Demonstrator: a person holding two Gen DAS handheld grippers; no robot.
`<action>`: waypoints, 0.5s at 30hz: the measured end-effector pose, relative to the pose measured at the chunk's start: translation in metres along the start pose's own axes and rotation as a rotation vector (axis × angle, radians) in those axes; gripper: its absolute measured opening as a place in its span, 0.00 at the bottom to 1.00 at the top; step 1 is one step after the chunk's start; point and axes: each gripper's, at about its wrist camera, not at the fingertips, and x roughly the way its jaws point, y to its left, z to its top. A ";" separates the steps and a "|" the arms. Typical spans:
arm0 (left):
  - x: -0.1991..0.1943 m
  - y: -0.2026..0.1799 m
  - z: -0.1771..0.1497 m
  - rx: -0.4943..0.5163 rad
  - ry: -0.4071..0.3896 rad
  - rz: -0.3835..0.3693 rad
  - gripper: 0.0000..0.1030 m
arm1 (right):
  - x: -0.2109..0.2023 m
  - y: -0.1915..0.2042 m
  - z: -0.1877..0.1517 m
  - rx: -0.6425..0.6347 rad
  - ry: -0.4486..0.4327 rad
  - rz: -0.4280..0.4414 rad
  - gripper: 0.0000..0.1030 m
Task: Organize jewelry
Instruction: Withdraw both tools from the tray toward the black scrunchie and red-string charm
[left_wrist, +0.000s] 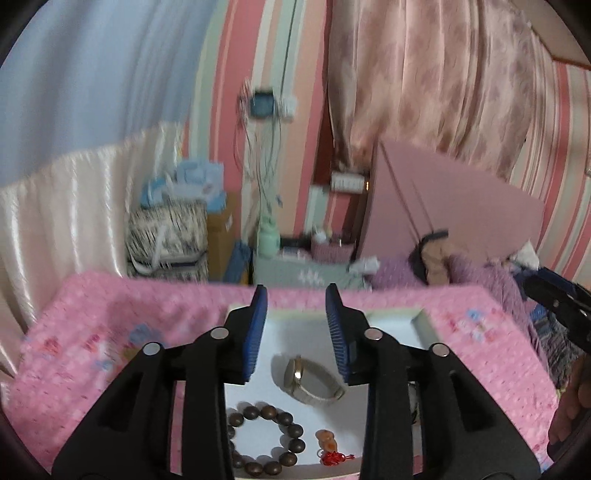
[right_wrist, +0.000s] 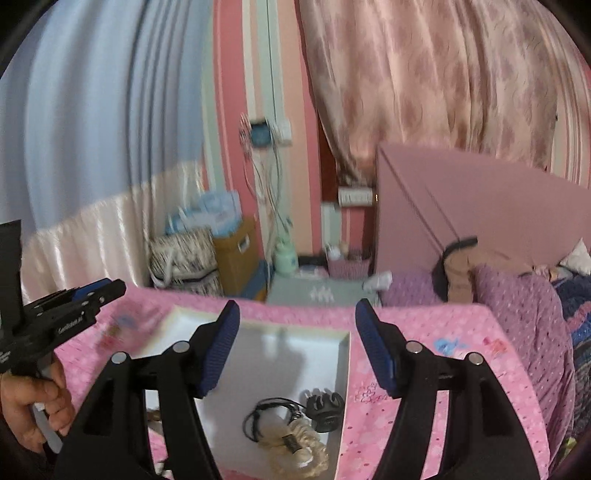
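Observation:
A white tray (left_wrist: 424, 321) lies on the pink floral cloth. In the left wrist view it holds a metal-band watch (left_wrist: 314, 380), a brown bead bracelet (left_wrist: 264, 439) and an orange pendant with a red knot (left_wrist: 328, 445). My left gripper (left_wrist: 296, 295) hangs open above them, with nothing between its blue pads. In the right wrist view the tray (right_wrist: 345, 369) shows a black claw clip (right_wrist: 325, 408), a black cord (right_wrist: 266, 417) and a cream scrunchie (right_wrist: 299, 443). My right gripper (right_wrist: 298, 310) is open and empty over them. The left gripper (right_wrist: 114, 288) also shows at the left, held by a hand (right_wrist: 40, 406).
The pink cloth (left_wrist: 110, 332) covers a table that ends just beyond the tray. Behind it stand a striped bag (left_wrist: 166, 236), a cardboard box (right_wrist: 236, 254) and a green bottle (right_wrist: 286, 258). A bed with purple bedding (right_wrist: 517, 306) and a pink board (right_wrist: 461, 195) lie to the right.

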 end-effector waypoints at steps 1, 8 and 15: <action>-0.012 0.001 0.003 0.000 -0.020 0.001 0.41 | -0.010 0.001 0.001 0.002 -0.018 0.006 0.63; -0.079 0.007 -0.018 0.098 -0.062 0.045 0.45 | -0.058 -0.016 -0.031 0.016 -0.038 -0.026 0.63; -0.102 0.029 -0.110 0.073 0.038 0.027 0.52 | -0.078 -0.042 -0.122 0.167 0.041 0.030 0.63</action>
